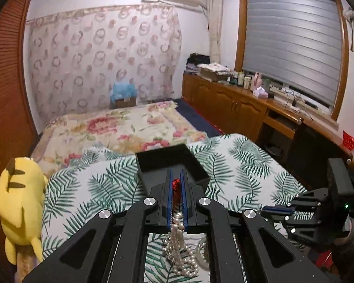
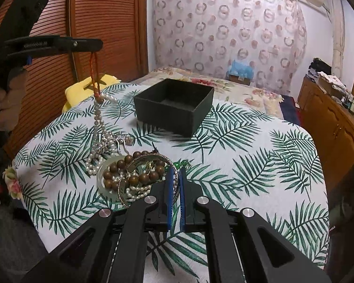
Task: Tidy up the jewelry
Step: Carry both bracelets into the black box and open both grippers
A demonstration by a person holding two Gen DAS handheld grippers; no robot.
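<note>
While left gripper (image 1: 176, 184) pinches red cord of white pearl necklace (image 1: 180, 247), strand hangs at 6 o'clock, open black cardboard box (image 1: 172, 162) at 12 on palm-leaf tablecloth (image 1: 236, 165). Step, by my reading: lifting necklace clear of pile; next move calls for carrying it over box, then releasing.

Right wrist view: right gripper (image 2: 175, 176), jaws narrow, clamps engraved silver bangle (image 2: 153, 161); brown wooden bead bracelet (image 2: 132, 174) at 10. Only here: necklace tail tangled with pile, box interior empty.

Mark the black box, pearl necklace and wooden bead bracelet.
black box (image 2: 167, 115), right wrist view, front wall.
pearl necklace (image 2: 98, 115), right wrist view, hanging strand.
wooden bead bracelet (image 2: 132, 178), right wrist view, a front bead.
</note>
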